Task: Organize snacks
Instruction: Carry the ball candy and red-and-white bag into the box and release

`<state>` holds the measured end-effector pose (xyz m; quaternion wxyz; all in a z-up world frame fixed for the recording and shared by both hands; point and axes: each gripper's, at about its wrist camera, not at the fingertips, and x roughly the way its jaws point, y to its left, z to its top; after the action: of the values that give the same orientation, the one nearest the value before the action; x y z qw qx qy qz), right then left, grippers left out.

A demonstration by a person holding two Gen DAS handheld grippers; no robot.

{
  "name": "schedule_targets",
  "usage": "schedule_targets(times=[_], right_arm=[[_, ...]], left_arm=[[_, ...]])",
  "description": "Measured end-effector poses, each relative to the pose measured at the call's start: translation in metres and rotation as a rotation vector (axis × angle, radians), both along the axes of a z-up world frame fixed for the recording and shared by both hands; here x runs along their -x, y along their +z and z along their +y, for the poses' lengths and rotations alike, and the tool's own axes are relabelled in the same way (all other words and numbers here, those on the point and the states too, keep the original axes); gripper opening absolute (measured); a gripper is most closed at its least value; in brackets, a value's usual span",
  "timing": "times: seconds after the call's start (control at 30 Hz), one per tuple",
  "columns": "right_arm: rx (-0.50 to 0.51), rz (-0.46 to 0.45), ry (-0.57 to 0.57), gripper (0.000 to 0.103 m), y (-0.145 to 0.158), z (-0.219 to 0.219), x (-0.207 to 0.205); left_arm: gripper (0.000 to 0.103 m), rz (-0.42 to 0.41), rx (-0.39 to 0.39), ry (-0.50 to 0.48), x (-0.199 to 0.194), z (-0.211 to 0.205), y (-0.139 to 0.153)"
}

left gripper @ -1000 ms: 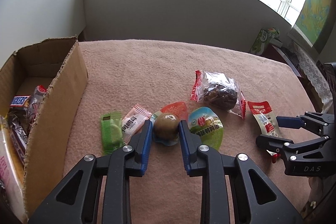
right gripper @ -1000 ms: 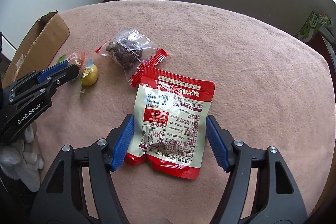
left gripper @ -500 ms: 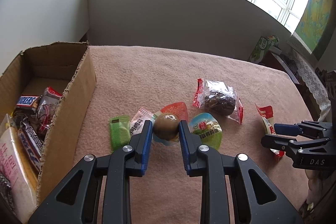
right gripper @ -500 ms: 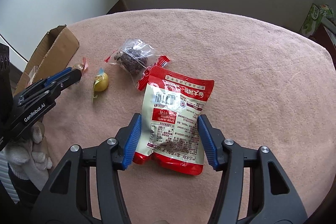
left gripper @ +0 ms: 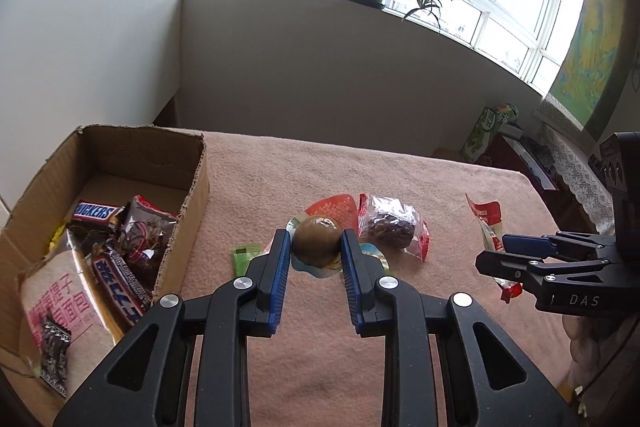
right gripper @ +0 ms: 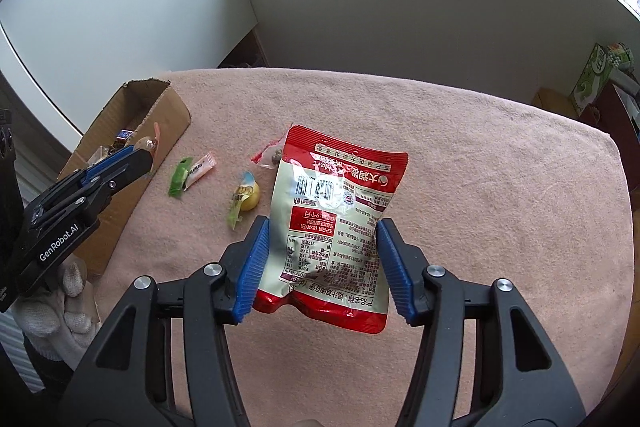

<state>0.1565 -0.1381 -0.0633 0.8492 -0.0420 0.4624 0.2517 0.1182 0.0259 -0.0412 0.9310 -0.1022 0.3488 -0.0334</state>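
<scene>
Both snacks have lifted: egg pack and red pouch sit clamped between jaws.

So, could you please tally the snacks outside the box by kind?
Round sealed packs: 2 (brown pack, held; yellow pack)
Small candies: 2 (green candy, pink candy)
Wrapped cake: 1
Red pouch, held: 1
Total: 6

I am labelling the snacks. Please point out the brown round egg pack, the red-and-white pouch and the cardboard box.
brown round egg pack (left gripper: pixel 316 242), left wrist view, its rounded front
red-and-white pouch (right gripper: pixel 332 223), right wrist view, printed back panel
cardboard box (left gripper: pixel 198 187), left wrist view, right wall
</scene>
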Motion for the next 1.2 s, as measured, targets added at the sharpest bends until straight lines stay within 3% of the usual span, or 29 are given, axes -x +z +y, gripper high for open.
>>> schedule_targets(times=[0.47, 0.9, 1.2], right_arm=[[-0.036, -0.078, 0.13, 0.057, 0.042, 0.098, -0.006], [-0.064, -0.058, 0.228, 0.057, 0.034, 0.199, -0.022], [-0.085, -0.022, 0.262, 0.059, 0.02, 0.246, -0.037]], left_arm=[[0.024, -0.108, -0.011, 0.147, 0.018, 0.052, 0.035], [0.024, -0.065, -0.003, 0.279, 0.018, 0.12, 0.025], [0.024, -0.04, 0.001, 0.324, 0.019, 0.145, 0.013]])
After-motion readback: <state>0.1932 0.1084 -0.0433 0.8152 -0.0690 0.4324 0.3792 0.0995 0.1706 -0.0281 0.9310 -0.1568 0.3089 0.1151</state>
